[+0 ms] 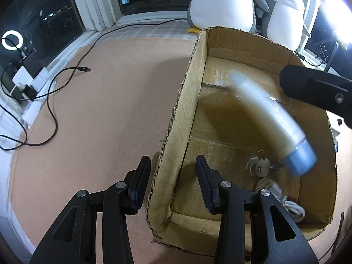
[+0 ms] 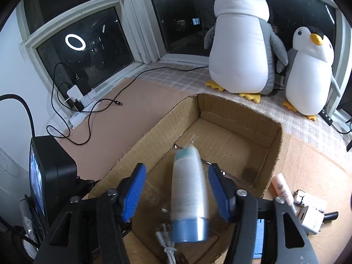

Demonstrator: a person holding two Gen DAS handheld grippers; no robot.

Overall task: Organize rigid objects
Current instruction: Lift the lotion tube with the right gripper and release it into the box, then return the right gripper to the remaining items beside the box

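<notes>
We list one cardboard box (image 2: 272,140) on the table (image 1: 99,92), its near wall clamped in our left claw (image 1: 173,189). One white tube, blue cap (image 2: 190,198), blurred, lies loose above the box between the parted pads of our right claw (image 2: 177,193). Box floor: a white cable (image 1: 292,211), small metal pieces (image 1: 259,165).

A box (image 2: 222,140) sits on the table (image 1: 99,101), two penguins (image 2: 239,50) behind it. In the box lie a cable (image 1: 292,209) and a key (image 1: 261,165), a tube (image 2: 190,198) above them. Small items (image 2: 308,206) lie right of the box, a charger (image 2: 74,92) far left by the window.
</notes>
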